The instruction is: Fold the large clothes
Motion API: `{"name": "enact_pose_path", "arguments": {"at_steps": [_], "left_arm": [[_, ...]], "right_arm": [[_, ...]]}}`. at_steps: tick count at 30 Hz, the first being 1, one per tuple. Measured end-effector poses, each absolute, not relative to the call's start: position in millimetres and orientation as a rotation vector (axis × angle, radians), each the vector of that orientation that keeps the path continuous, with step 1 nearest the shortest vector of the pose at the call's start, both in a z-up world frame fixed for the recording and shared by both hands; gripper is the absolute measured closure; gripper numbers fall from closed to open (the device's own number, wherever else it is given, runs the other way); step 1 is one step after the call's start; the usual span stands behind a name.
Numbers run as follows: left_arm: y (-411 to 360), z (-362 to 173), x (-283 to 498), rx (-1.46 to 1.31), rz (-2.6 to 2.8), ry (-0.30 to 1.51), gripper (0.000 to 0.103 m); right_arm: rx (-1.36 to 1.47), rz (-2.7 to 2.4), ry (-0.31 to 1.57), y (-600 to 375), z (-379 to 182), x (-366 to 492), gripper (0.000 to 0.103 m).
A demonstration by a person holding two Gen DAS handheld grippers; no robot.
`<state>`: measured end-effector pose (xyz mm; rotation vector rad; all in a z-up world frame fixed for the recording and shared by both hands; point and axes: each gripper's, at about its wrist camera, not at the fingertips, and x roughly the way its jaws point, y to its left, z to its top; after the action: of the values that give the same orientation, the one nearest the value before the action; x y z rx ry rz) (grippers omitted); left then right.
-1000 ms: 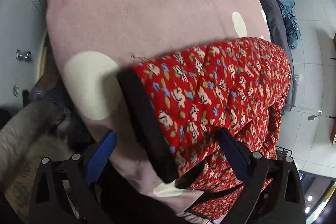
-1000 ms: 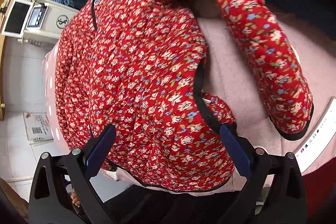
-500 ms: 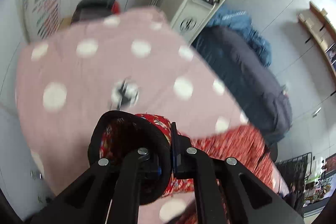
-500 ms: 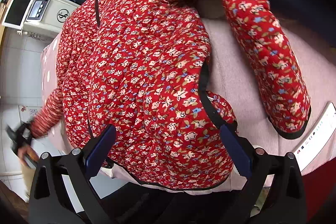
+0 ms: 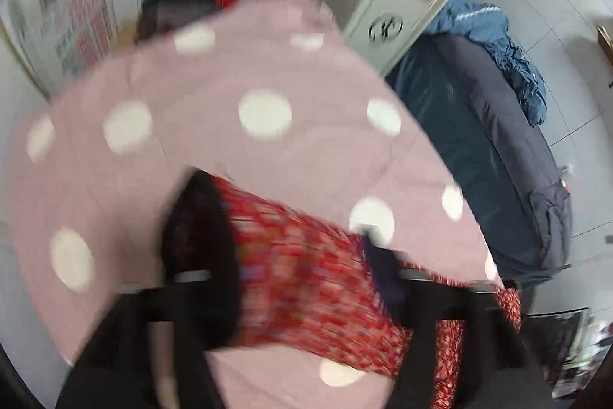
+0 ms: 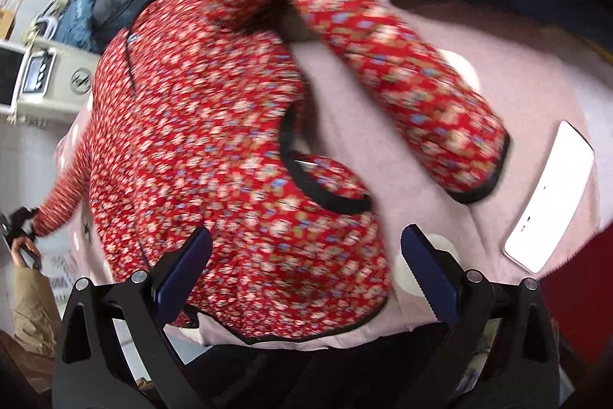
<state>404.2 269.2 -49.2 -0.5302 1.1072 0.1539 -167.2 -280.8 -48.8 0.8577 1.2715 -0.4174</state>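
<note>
The right gripper is held low over the near hem of the red floral quilted jacket, its blue-padded fingers spread wide with nothing between them. The left gripper is seen blurred in its own view; the sleeve with its black-trimmed cuff lies across the frame between the fingers, but whether the jaws are clenched on it cannot be told. In the right wrist view the left hand is visible at the end of that outstretched sleeve. The jacket is spread on a pink blanket with white polka dots; the padded fabric is puffy and edged in black binding. The other sleeve is bent across the blanket. A white phone rests flat beside it.
</note>
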Motion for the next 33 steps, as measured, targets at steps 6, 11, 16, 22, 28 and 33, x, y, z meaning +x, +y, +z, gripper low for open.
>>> {"name": "enact_pose_path", "arguments": {"at_steps": [6,11,16,22,28,33], "left_arm": [[251.6,-94.9,355.3,-0.617,0.146,1.114,0.008],[249.9,-91.1,322.7,-0.629,0.078,1.126,0.008],[243.3,-74.5,283.0,-0.595,0.056,1.109,0.008],[205.5,-62.8,227.2,-0.549,0.006,1.151,0.008],[145.3,-69.0,192.0,-0.525,-0.090,1.219,0.008],[89.2,-73.0,174.2,-0.481,-0.190,1.266,0.008]], "right_arm": [[0.878,-0.583,1.235,-307.0,-46.1,-195.8,0.006],[1.127,-0.662,1.077,-351.6,-52.8,-225.9,0.006],[1.814,-0.676,0.736,-386.7,-116.1,-283.1,0.006],[2.149,-0.613,0.653,-380.4,-182.9,-291.3,0.006],[2.048,-0.569,0.723,-396.7,-191.2,-261.9,0.036],[1.466,-0.462,0.931,-405.7,-115.0,-208.6,0.089]]}}
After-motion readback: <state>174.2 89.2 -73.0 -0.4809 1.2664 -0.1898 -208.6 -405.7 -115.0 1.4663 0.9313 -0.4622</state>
